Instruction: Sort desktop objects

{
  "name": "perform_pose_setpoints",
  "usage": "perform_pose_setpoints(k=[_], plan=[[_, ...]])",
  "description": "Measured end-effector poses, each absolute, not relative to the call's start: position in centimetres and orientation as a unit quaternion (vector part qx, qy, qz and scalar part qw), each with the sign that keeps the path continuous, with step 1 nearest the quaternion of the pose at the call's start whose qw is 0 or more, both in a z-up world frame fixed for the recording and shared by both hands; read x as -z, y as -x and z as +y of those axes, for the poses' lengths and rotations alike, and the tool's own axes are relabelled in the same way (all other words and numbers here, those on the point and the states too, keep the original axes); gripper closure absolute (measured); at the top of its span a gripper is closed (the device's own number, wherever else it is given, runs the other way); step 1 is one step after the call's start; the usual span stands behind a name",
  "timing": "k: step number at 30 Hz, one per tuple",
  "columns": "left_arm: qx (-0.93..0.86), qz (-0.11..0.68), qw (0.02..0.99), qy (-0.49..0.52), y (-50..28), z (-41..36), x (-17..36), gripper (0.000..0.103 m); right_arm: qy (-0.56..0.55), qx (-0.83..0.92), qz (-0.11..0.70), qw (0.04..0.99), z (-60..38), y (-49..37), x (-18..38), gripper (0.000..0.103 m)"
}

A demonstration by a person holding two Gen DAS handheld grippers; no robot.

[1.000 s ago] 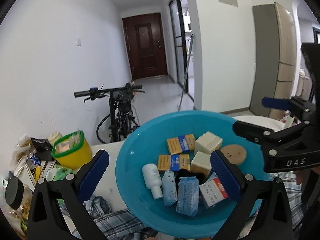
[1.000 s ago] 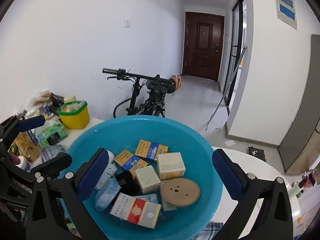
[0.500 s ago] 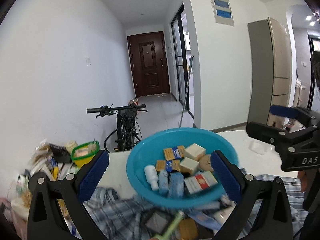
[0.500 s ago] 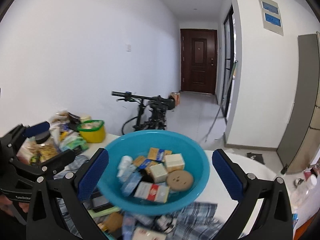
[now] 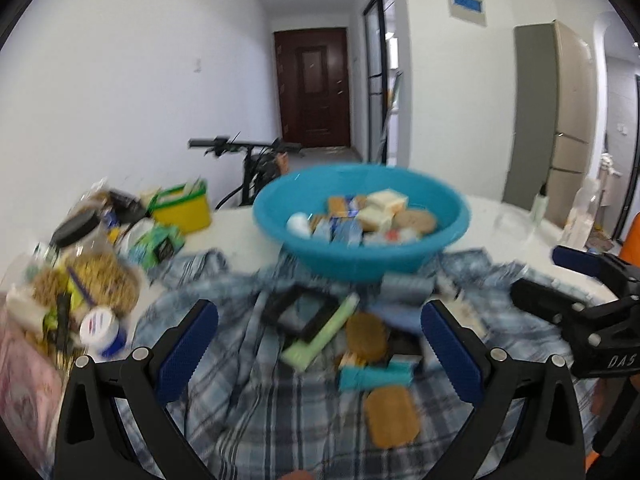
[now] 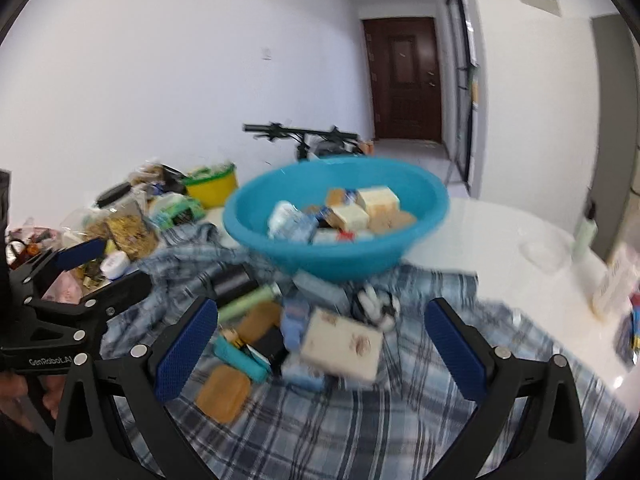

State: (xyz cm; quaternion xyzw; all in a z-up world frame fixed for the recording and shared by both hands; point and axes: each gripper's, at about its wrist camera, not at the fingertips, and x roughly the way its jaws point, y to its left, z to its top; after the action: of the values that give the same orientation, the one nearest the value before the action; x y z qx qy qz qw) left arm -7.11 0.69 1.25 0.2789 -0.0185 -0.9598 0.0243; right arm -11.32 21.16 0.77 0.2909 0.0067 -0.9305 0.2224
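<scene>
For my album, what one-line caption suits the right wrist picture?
Open tongs hover over small items on a plaid cloth, before a blue basin of boxes.

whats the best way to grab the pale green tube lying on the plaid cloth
Probably from above, across the middle of the pale green tube, jaws over its narrow width. It lies flat and slanted on the plaid cloth, one side against a black frame, so come from its open side.
</scene>
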Motion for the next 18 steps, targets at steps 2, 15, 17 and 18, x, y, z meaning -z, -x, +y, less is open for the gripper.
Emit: perform_pose_setpoints(k=[2,15,17,18], plan=[[0.956,-0.013,0.028,-0.293,6.9,0.3,0.3,0.000,-0.310,0.927,0.018,0.212,20.9,11.2,0.8,0.000],[0.955,-0.028,0.014,-0.295,5.9,0.7,2.2,0.000,-0.331,0.923,0.035,0.191,19.9,10.5,3.5,0.000],[0.956,-0.024,0.014,-0.291,5.8,0.7,2.2,0.000,-0.330,0.924,0.037,0.188,19.9,10.3,3.4,0.000],[0.956,-0.021,0.015,-0.292,5.8,0.6,2.2,0.000,-0.330,0.924,0.038,0.188,20.0,10.3,3.4,0.000]])
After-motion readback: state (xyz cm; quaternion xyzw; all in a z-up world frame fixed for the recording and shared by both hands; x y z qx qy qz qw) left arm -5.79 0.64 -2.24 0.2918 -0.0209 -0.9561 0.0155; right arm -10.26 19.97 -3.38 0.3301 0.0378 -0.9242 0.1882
